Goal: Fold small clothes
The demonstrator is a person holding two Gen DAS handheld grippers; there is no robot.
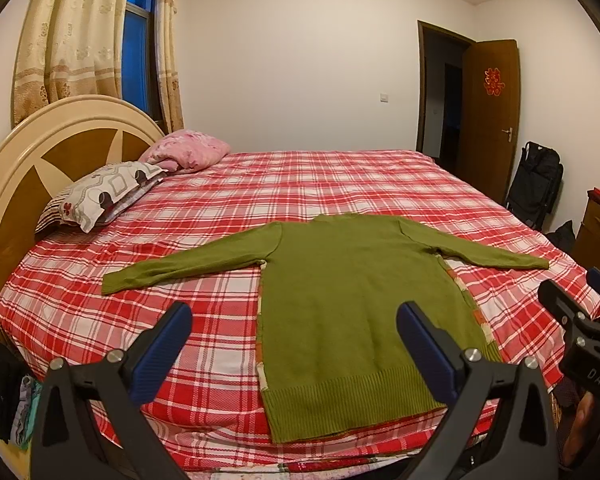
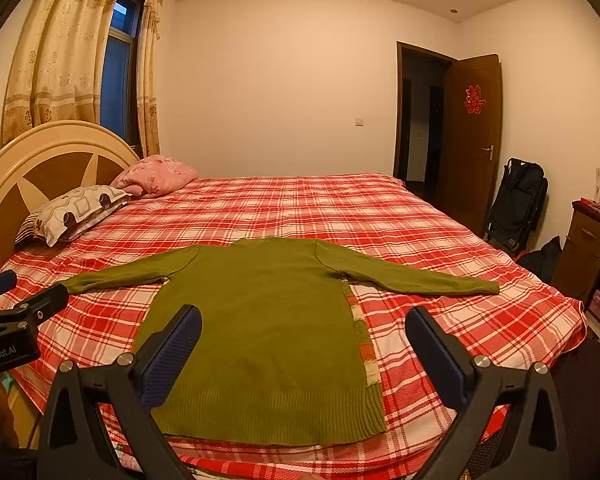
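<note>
A green knit sweater (image 1: 340,300) (image 2: 260,320) lies flat on the red plaid bed (image 1: 340,184) (image 2: 440,240), both sleeves spread out to the sides, hem toward me. My left gripper (image 1: 296,344) hovers open above the hem's left part, holding nothing. My right gripper (image 2: 304,348) is open over the hem's right part, also holding nothing. In the left wrist view the right gripper (image 1: 580,300) shows at the right edge. In the right wrist view the left gripper (image 2: 16,292) shows at the left edge.
Two pillows (image 1: 112,192) (image 2: 76,208) lie by the round headboard (image 1: 20,176) at the left. A patterned cloth strip (image 2: 364,344) shows under the sweater's right side. A wooden dresser (image 2: 592,248), a black bag (image 2: 516,204) and an open door (image 2: 472,140) are at the right.
</note>
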